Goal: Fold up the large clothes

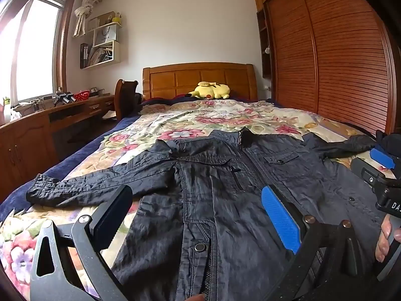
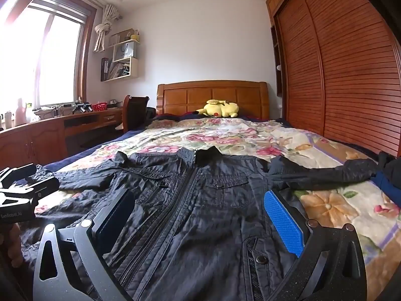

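Note:
A dark navy zip jacket lies flat, front up, on the floral bedspread, collar away from me, both sleeves spread out sideways. It also shows in the right wrist view. My left gripper is open and empty, hovering over the jacket's left lower front. My right gripper is open and empty over the jacket's right lower front. The right gripper's body shows at the right edge of the left wrist view; the left gripper's body shows at the left edge of the right wrist view.
A yellow plush toy lies by the wooden headboard. A slatted wooden wardrobe runs along the bed's right side. A wooden desk with clutter and a chair stand at the left under the window.

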Action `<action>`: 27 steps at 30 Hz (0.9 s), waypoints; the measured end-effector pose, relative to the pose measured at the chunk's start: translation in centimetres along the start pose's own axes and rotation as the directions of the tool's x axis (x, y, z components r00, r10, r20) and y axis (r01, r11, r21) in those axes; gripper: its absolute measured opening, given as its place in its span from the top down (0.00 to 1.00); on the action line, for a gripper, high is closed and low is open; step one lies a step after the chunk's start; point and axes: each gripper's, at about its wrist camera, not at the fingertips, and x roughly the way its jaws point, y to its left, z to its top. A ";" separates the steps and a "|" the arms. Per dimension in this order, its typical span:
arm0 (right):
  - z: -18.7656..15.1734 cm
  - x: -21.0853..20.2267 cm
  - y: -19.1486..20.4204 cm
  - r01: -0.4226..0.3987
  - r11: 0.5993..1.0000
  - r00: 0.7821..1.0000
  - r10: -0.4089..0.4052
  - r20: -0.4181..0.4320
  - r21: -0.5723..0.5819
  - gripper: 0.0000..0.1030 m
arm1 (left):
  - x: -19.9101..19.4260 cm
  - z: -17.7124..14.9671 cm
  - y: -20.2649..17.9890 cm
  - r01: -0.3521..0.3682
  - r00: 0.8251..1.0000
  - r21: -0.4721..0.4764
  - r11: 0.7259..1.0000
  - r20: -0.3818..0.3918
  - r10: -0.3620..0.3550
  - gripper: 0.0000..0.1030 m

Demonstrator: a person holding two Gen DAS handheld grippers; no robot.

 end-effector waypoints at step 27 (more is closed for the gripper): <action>0.0 0.0 -0.2 -0.004 1.000 1.000 0.004 -0.001 0.004 0.00 | -0.5 0.0 -0.6 -0.008 1.000 0.003 1.000 0.003 0.008 0.00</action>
